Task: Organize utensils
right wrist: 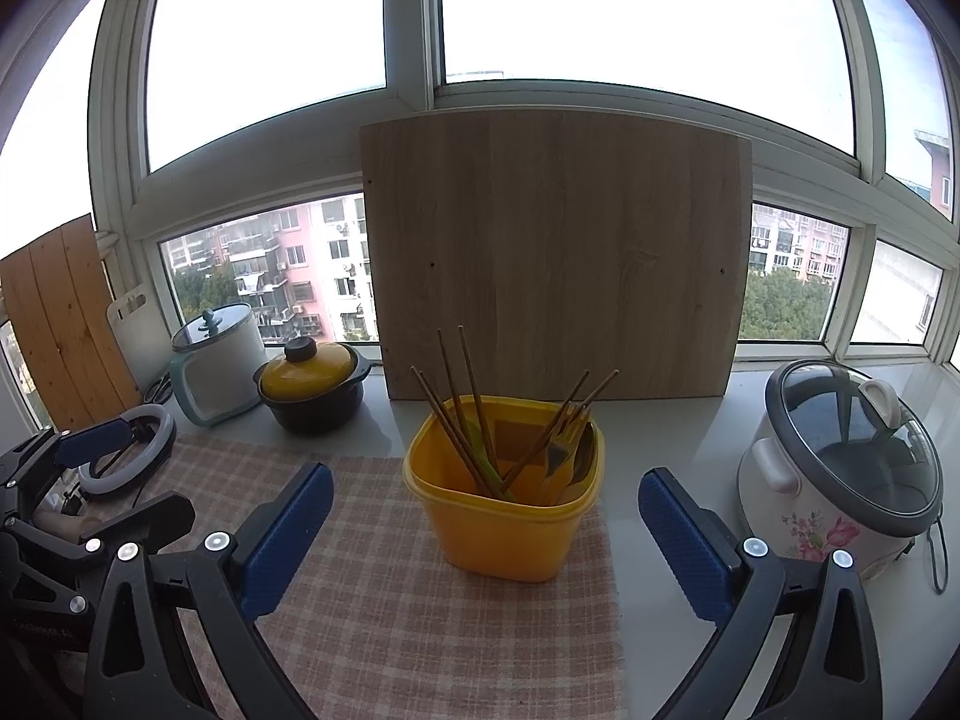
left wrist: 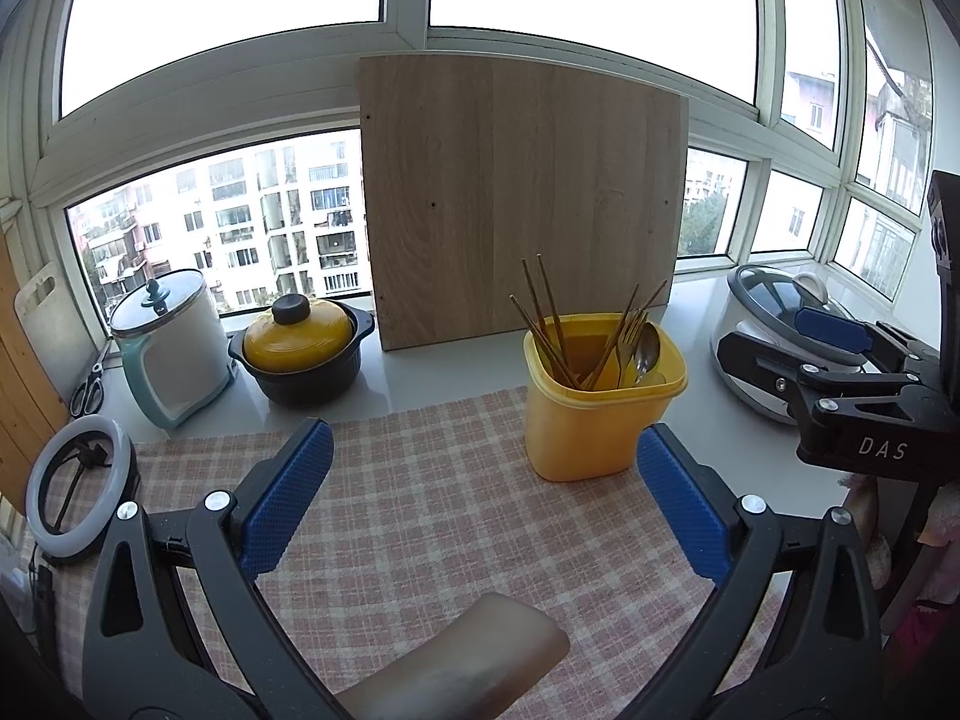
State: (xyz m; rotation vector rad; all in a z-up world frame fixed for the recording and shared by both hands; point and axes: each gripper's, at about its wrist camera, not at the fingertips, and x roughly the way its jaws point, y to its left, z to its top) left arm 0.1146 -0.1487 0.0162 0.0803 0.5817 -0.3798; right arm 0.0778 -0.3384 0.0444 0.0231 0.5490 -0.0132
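Holding both hand-held grippers over the checked cloth (right wrist: 420, 600) on the worktop (left wrist: 750, 468), nothing gripped. Left hand-held gripper (left wrist: 483, 498): jaws spread wide, empty. Right hand-held gripper (right wrist: 486, 531): same, wide and empty, aimed straight at the yellow bin (right wrist: 504, 516).

Utensils all sit in that bin, which stands at the cloth's far right part, in front of the wooden board (right wrist: 552, 252) propped on the window. Chopsticks (right wrist: 462, 408) lean left and right inside it, fork (right wrist: 561, 444) and spoon (right wrist: 582, 456) bunched on the right side, handles down. A green piece shows low among the chopsticks; can't tell what it is.

My read: either sorting hasn't started or everything is already binned; cloth shows no loose pieces, so I can't say which. If pulling items out to sort, next move calls for the right gripper to come in above the rim and pinch one chopstick top. They cross each other, so risk is dragging a neighbour or tipping the bin. Left could steady the bin wall.
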